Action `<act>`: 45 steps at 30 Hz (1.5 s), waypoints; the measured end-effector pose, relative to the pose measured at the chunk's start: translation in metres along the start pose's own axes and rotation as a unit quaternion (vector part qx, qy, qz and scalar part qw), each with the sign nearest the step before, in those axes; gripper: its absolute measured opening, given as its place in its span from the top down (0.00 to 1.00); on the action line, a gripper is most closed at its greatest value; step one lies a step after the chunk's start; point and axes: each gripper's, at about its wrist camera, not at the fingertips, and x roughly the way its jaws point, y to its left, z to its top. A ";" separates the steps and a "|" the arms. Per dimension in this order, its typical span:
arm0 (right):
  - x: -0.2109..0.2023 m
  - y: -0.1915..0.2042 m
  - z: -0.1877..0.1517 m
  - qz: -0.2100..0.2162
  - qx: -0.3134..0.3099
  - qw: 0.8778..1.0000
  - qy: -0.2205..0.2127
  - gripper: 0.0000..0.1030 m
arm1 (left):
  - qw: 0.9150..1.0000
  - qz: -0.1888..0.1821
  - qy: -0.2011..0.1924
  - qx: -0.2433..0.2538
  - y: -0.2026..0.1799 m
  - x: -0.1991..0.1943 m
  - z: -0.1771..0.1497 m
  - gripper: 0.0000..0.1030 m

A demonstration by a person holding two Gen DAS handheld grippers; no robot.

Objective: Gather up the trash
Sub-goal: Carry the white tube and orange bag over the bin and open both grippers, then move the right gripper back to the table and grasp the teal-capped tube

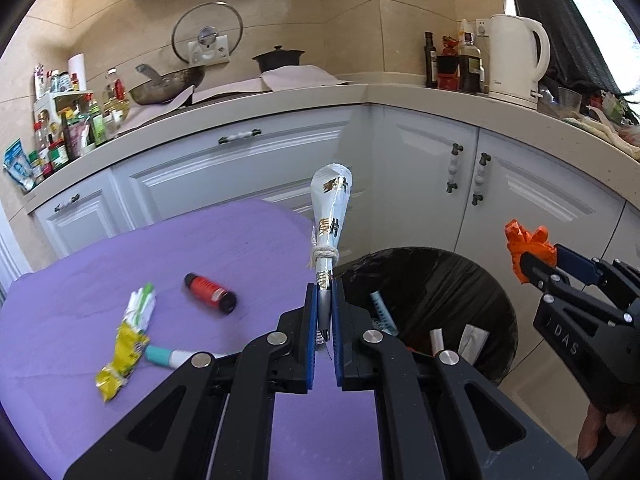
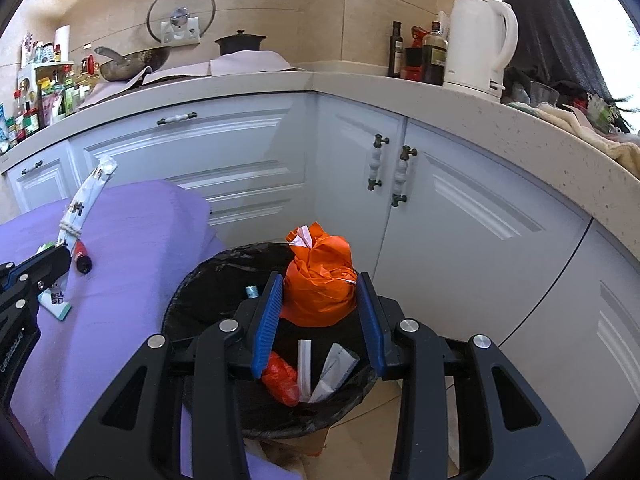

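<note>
Counting it up, I'd say this is a bit past halfway. The bin (image 2: 208, 280) already has several bits in it: a red wad (image 2: 282, 378), a white strip (image 2: 305, 368), a pale packet (image 2: 334, 364) and something bluish at the back (image 2: 252, 291).

Right gripper (image 2: 320, 300) sits right over the bin opening with the orange bag (image 2: 320, 284) between its blue pads (image 2: 268, 320). The jaws look spread fairly wide and there's daylight on the right side of the bag, so I honestly can't tell if it's pinched or already let go. From the left wrist view the bag looks like it pokes out past the fingertips, which doesn't settle it either.

Left gripper (image 1: 325, 312) is clamped tight on the bottom end of the foil wrapper (image 1: 330, 216), the one tied with string, which stands up nearly straight. It's up off the table (image 1: 240, 240), near the table's edge and close to the bin rim, not over the opening yet as far as I can judge.

Left on the purple cloth: the red bottle (image 1: 210, 293), the yellow-green wrapper (image 1: 126, 340) and a teal-and-white tube (image 1: 168, 357) just beside that wrapper, partly hidden behind the gripper arm.

So my guess: two items about to go in, three more to fetch.
</note>
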 end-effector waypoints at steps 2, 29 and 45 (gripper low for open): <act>0.003 -0.002 0.002 -0.003 0.001 1.000 -0.002 0.64 | 1.000 -0.003 0.001 0.003 -0.006 0.006 0.003 0.93; 0.006 0.073 0.001 0.066 -0.038 0.997 0.012 0.52 | 0.997 0.065 0.041 -0.031 0.058 0.002 -0.021 0.49; -0.016 0.198 -0.011 0.179 -0.130 0.975 0.034 0.52 | 0.976 0.178 0.066 -0.105 0.183 -0.047 -0.071 0.49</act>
